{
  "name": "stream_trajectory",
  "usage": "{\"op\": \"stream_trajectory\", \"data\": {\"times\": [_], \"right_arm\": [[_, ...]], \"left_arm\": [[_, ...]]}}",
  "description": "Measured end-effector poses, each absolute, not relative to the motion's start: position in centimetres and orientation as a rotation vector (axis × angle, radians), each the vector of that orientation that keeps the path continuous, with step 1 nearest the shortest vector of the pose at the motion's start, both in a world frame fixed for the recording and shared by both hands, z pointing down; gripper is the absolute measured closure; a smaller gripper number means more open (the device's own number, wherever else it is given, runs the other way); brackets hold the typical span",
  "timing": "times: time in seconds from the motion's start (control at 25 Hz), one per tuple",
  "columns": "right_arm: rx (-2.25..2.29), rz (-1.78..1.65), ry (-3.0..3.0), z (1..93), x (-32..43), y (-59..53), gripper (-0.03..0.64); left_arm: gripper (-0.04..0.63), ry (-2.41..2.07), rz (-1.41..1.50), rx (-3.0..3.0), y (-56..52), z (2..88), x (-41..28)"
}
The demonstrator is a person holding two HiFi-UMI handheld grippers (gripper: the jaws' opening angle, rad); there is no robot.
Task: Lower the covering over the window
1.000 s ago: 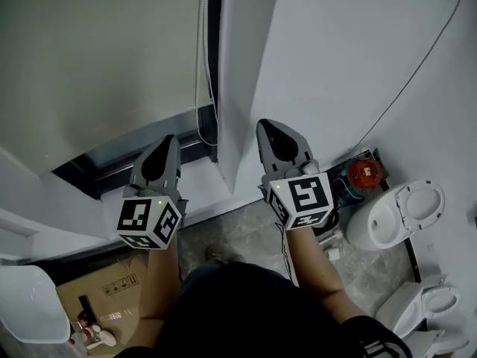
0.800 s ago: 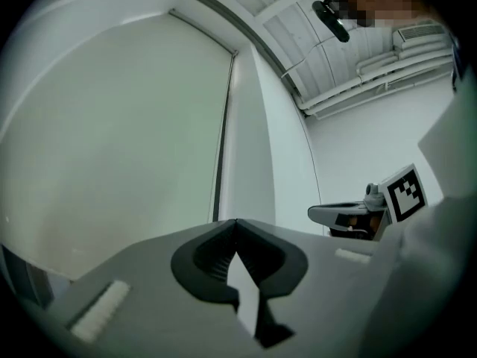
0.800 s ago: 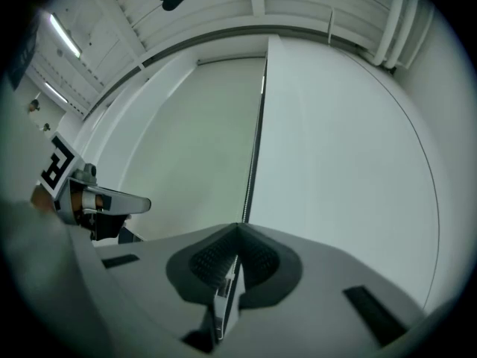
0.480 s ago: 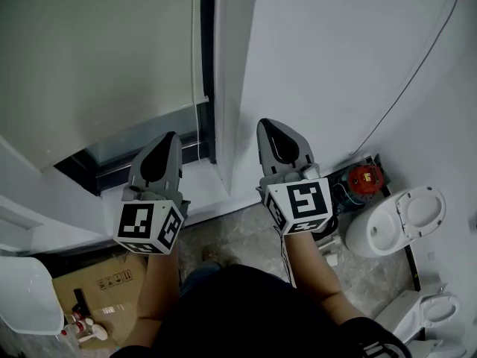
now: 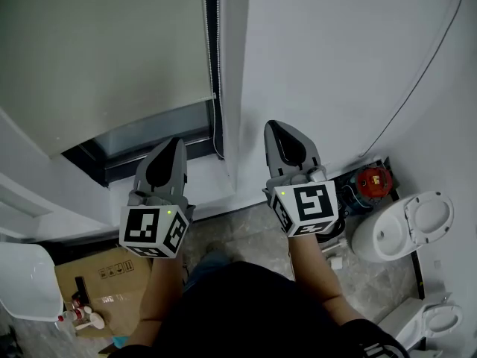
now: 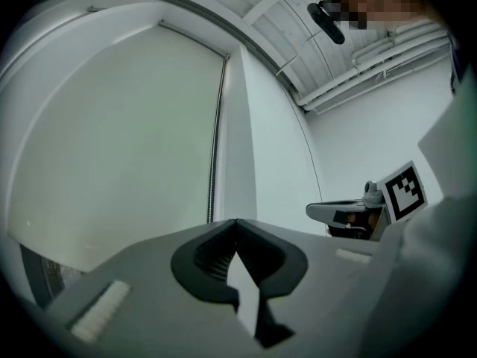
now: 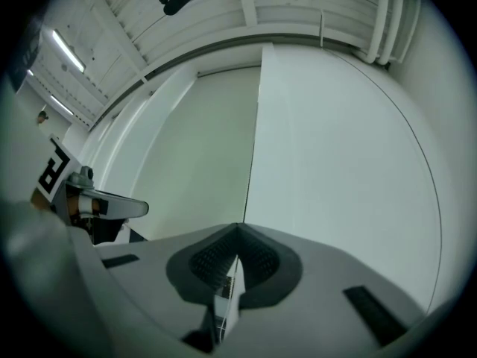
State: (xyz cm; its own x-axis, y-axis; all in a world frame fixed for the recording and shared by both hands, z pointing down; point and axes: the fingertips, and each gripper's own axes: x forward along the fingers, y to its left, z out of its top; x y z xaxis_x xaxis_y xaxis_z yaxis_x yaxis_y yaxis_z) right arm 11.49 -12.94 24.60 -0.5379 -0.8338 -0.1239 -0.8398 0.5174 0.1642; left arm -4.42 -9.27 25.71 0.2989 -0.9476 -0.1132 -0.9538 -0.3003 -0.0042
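Slight rightward drift — left hand-held gripper [image 5: 178, 141] and right hand-held gripper [image 5: 275, 124] alike.

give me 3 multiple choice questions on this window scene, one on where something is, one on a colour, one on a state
1. Where does the bead chain hang?
A) along the right edge of the blind
B) along its left edge
C) over the cardboard box

2. What colour is the round item beside the toilet?
A) blue
B) red
C) yellow

3. How far down is the blind?
A) rolled fully up
B) down to the sill
C) most of the way, with a strip of glass bare below it

Answers:
1 A, the bead chain runs down just right of the blind.
2 B, the round item is plainly red against the pale surroundings.
3 C, dark glass shows under the blind's bottom edge.
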Motion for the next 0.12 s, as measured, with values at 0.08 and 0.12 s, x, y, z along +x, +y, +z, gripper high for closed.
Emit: {"op": "stream_trajectory", "data": {"times": [0.08, 0.12], "right_arm": [[-1.49, 0.322, 2.707, 24.44, 11.73, -12.69, 0.604], [-1.49, 0.324, 2.703, 24.34, 11.9, -12.59, 0.604]], "left_arm": [[0.584, 1.818, 0.143, -2.466, -8.95, 25.56, -4.33], [0.584, 1.818, 0.146, -2.461, -8.81, 25.48, -4.25]]}}
